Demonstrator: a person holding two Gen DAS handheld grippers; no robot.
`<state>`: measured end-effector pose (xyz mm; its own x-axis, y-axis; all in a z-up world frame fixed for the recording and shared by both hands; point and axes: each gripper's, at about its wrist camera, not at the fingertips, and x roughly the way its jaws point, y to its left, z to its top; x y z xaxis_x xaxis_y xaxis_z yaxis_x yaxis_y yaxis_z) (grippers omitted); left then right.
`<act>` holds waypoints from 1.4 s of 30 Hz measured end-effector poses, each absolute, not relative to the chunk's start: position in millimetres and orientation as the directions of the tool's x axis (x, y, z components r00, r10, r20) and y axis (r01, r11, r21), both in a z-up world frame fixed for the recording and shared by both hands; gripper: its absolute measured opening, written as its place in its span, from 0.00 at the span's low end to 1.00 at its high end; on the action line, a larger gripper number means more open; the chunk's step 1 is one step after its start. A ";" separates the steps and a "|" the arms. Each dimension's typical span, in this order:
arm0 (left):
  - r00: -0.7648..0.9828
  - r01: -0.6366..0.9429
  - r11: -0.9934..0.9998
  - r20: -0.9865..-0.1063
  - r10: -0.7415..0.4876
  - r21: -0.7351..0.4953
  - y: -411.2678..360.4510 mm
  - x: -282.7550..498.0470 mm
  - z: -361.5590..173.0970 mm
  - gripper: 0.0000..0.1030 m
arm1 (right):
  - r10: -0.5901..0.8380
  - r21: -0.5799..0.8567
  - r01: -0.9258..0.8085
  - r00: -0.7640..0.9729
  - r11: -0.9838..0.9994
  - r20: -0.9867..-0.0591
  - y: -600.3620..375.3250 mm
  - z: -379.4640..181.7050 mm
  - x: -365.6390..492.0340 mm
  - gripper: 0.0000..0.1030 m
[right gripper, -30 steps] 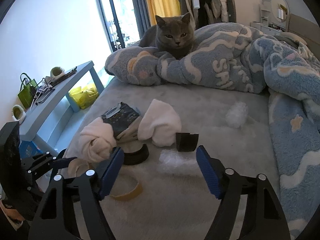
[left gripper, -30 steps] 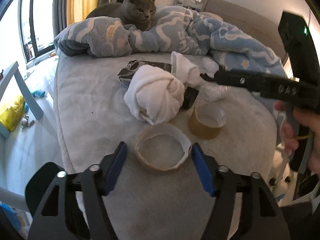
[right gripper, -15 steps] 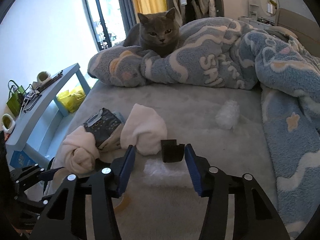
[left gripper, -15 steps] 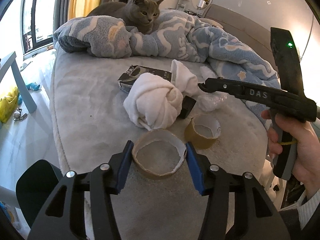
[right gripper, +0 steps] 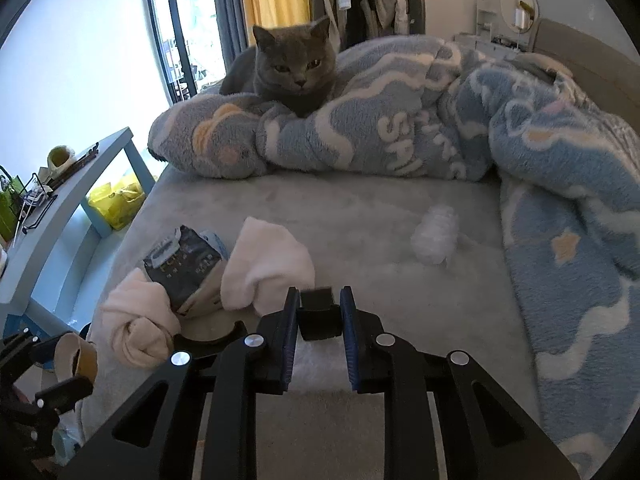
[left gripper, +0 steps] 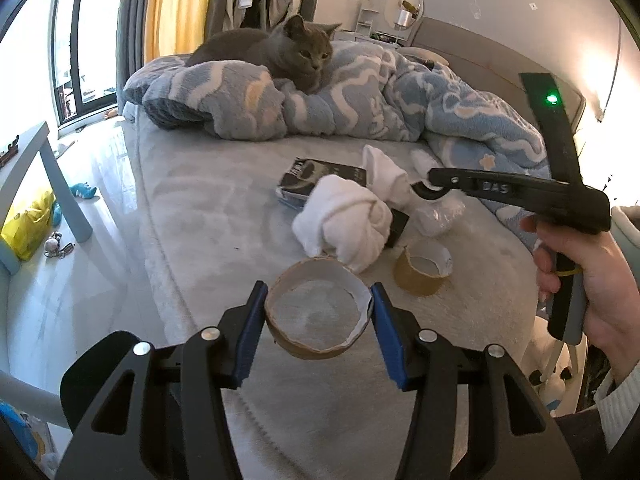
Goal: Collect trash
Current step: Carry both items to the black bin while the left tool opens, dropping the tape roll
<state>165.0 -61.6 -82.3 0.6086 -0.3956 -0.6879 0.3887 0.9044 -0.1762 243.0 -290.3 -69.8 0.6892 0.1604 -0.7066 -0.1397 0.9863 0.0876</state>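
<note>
My left gripper (left gripper: 318, 308) is shut on an empty brown tape roll (left gripper: 318, 316) and holds it just above the grey bed (left gripper: 192, 208). A second tape roll (left gripper: 422, 272) lies to its right. My right gripper (right gripper: 319, 320) is shut on a small black plastic piece (right gripper: 319, 318); in the left wrist view this gripper (left gripper: 426, 188) reaches in from the right. Clear crumpled plastic (left gripper: 440, 216) lies under it. A dark snack bag (right gripper: 184, 266), a knotted white cloth (left gripper: 344, 220) and another white cloth (right gripper: 268, 264) lie together.
A grey cat (right gripper: 294, 68) sits on the blue patterned blanket (right gripper: 400, 132) at the back. A white plastic wad (right gripper: 436, 234) lies near the blanket. A blue table (right gripper: 72, 184) and a yellow bag (right gripper: 116, 200) stand left of the bed.
Both grippers have closed: the left one around the brown tape roll, which now sits lifted between its pads, and the right one on the black plastic piece after moving forward to it.
</note>
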 end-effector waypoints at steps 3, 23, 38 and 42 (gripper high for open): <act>0.621 0.370 0.911 -0.681 -0.388 -0.182 -52.1 164.9 -77.5 0.53 | 0.167 0.088 -0.147 0.711 0.985 -0.683 -285.3 -56.6 239.3 0.20; 0.641 0.170 0.970 -0.728 -0.241 -0.171 45.1 173.7 -86.2 0.53 | 0.329 0.128 -0.319 0.724 0.939 -0.606 -195.6 -20.3 237.0 0.19; 0.513 -0.032 0.987 -0.850 -0.119 -0.157 139.5 178.9 -135.4 0.53 | 0.514 0.165 -0.538 0.603 0.827 -0.610 -67.0 -21.1 225.6 0.19; 0.457 -0.066 0.986 -0.883 -0.107 -0.154 159.4 178.9 -154.2 0.53 | 0.547 0.183 -0.582 0.545 0.792 -0.636 -31.4 -32.6 223.3 0.19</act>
